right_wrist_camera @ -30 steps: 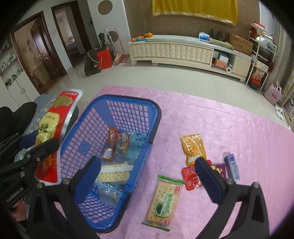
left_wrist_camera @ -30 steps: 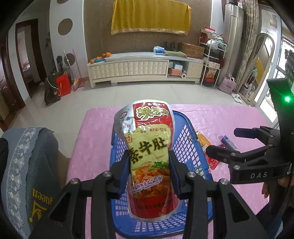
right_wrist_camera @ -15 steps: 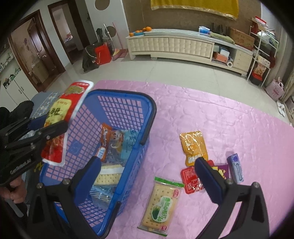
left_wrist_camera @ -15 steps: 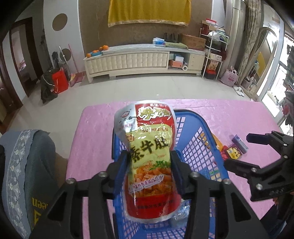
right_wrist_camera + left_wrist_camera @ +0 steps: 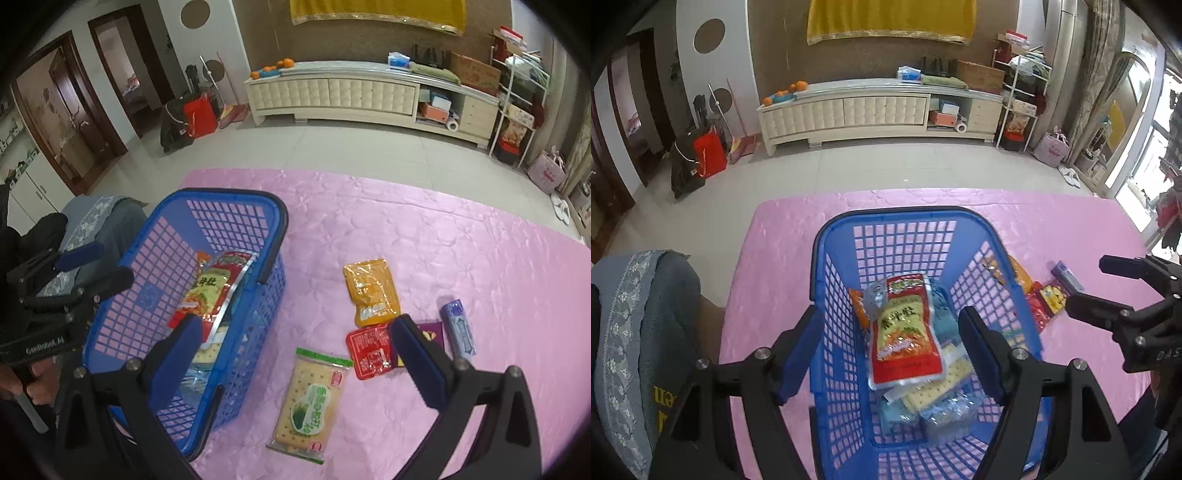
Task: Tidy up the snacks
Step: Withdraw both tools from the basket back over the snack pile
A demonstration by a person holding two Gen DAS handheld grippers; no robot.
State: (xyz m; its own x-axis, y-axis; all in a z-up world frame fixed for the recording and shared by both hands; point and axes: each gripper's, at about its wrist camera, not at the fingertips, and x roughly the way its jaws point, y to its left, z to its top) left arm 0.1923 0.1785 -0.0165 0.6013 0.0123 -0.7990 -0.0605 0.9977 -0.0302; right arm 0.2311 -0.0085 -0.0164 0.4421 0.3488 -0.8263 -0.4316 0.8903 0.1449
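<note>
A red and yellow snack pouch (image 5: 905, 332) lies in the blue basket (image 5: 886, 218), on top of cracker packs and other wrappers. My left gripper (image 5: 886, 314) hovers over the basket's near end. Its jaws are opening and the pads touch nothing; the pouch lies loose below them. In the right wrist view the same pouch (image 5: 210, 288) rests inside the basket (image 5: 229, 195), with the left gripper (image 5: 110, 264) at its left rim. My right gripper (image 5: 297, 332) stands open above a green-labelled cracker pack (image 5: 310, 398) and holds nothing.
On the pink tablecloth (image 5: 406, 229) right of the basket lie an orange pouch (image 5: 373, 291), a red packet (image 5: 369, 350), a purple packet (image 5: 432, 332) and a blue-grey stick pack (image 5: 458, 328). A grey-covered chair (image 5: 635, 332) stands at the table's left edge.
The left jaws have spread apart and let go of the pouch, which has dropped from upright between the pads to lying flat in the basket. The right gripper stays open.
</note>
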